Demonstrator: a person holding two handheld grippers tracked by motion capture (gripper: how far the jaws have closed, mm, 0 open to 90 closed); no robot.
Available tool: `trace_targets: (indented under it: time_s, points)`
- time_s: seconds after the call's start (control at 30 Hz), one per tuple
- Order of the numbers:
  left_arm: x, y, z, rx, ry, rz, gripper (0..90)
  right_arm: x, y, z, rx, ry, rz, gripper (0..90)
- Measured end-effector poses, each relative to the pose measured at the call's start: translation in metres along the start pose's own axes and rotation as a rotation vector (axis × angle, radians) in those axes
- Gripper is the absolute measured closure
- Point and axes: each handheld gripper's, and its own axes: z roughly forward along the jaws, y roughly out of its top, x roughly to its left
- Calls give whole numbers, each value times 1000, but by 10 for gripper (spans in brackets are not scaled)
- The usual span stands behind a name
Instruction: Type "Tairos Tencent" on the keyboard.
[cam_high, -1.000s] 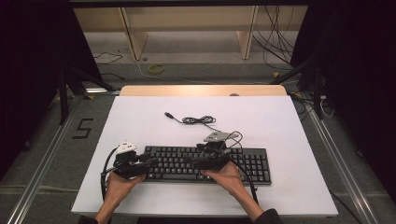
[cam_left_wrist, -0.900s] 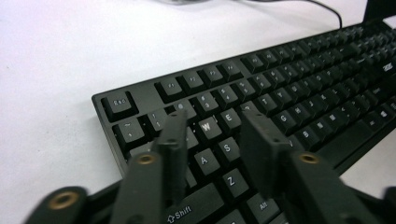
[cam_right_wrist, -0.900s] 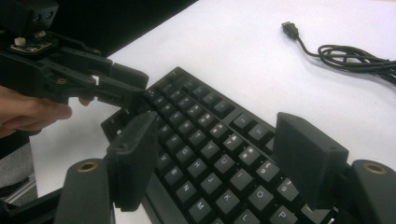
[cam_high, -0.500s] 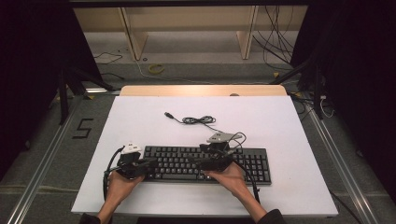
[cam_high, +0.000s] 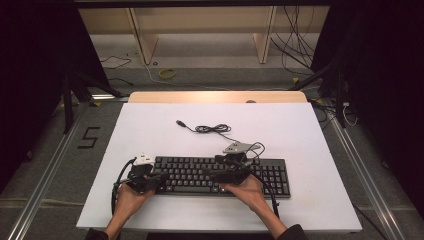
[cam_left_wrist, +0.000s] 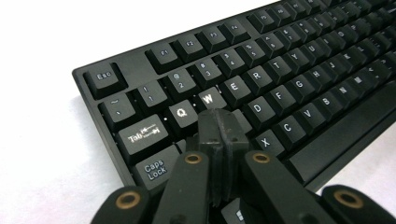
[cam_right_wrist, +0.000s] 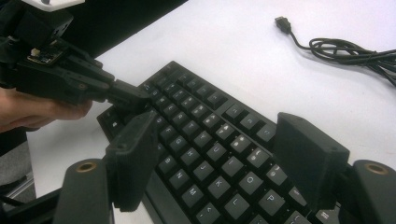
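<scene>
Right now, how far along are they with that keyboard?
Done: the keyboard lies flat on the table. In hand: the left gripper, jaws shut, presses near the A key, while the right gripper hovers open over the right-hand letters. Left: its USB cable lies unplugged.

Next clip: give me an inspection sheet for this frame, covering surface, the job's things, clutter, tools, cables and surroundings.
Surface: white rectangular tabletop, with a pale wooden strip along its far edge.
Job's things: black full-size computer keyboard, lying flat near the person's edge.
Clutter: nothing seen.
Tools: left tool shut, jaws pressed together, tips over the A/S keys below W; right tool open, jaws spread above the keyboard's middle keys.
Cables: black keyboard cable, partly coiled beyond the keyboard, USB plug lying free; a cable trails from each tool.
Surroundings: dark curtains either side, wooden frame beyond, loose wires on the floor, a "5" mark at left.
</scene>
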Motion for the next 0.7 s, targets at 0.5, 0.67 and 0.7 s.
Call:
trace_targets:
  time_s: [0.5, 0.67, 0.7]
  points:
    - [-5, 5, -9, -59, -29, 0, 828, -1, 0, 1, -2, -3, -1, 320]
    - [-6, 5, -11, -76, -58, -4, 706, -1, 0, 1, -3, -6, 1, 321]
    - [-7, 5, -11, -82, -64, -4, 684, -2, 0, 1, -4, -7, 0, 321]
